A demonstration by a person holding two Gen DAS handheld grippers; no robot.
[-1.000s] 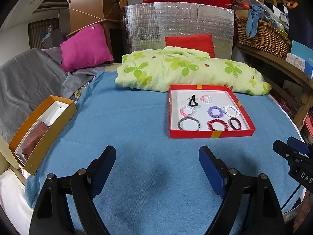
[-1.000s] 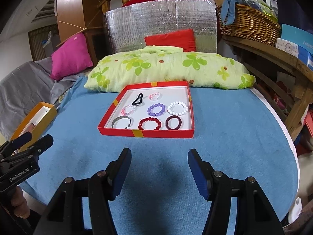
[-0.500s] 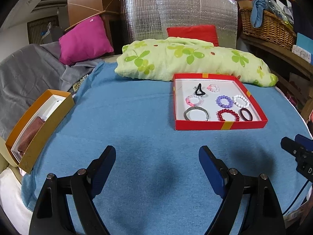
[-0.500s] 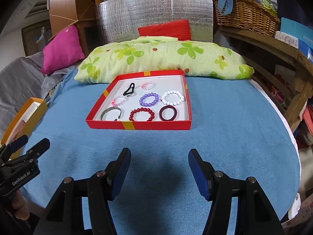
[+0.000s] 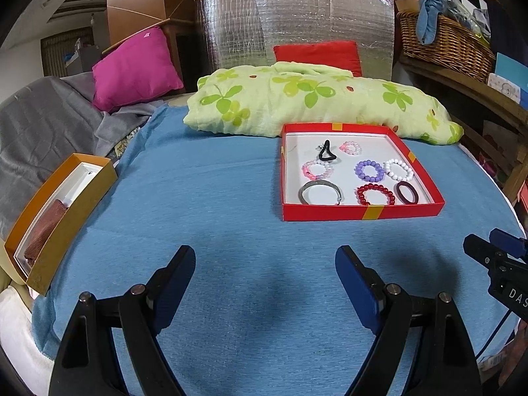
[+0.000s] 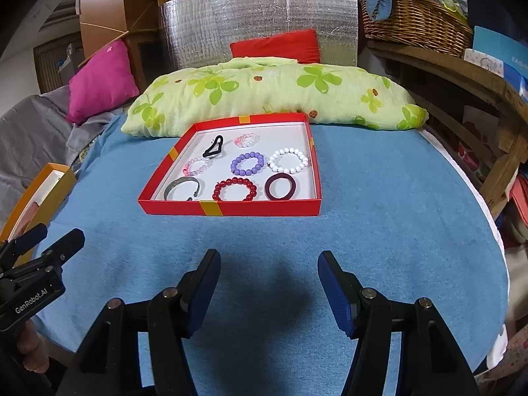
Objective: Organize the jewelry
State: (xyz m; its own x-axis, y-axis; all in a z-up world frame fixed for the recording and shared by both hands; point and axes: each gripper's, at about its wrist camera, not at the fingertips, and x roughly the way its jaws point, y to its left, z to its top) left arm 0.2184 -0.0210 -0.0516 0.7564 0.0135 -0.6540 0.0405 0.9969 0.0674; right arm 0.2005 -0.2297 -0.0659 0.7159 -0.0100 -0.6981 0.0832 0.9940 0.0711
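Note:
A shallow red tray (image 5: 363,213) (image 6: 231,208) lies on the blue cloth and holds several bracelets and hair ties: a silver bangle (image 6: 182,188), a red bead bracelet (image 6: 235,190), a dark maroon band (image 6: 280,187), a purple bead bracelet (image 6: 247,163), a white bead bracelet (image 6: 289,160). An orange box (image 5: 49,217) with a white lining sits at the left edge. My left gripper (image 5: 265,264) is open and empty, short of the tray. My right gripper (image 6: 269,269) is open and empty, in front of the tray.
A green leaf-print pillow (image 5: 313,102) lies right behind the tray. A pink cushion (image 5: 135,69) and grey blanket (image 5: 43,122) are at the left. A wooden shelf with a wicker basket (image 6: 415,16) stands on the right. The cloth's rounded edge drops off at the right.
Both grippers have moved forward toward the tray, which now looks larger and nearer. Both stay open and empty.

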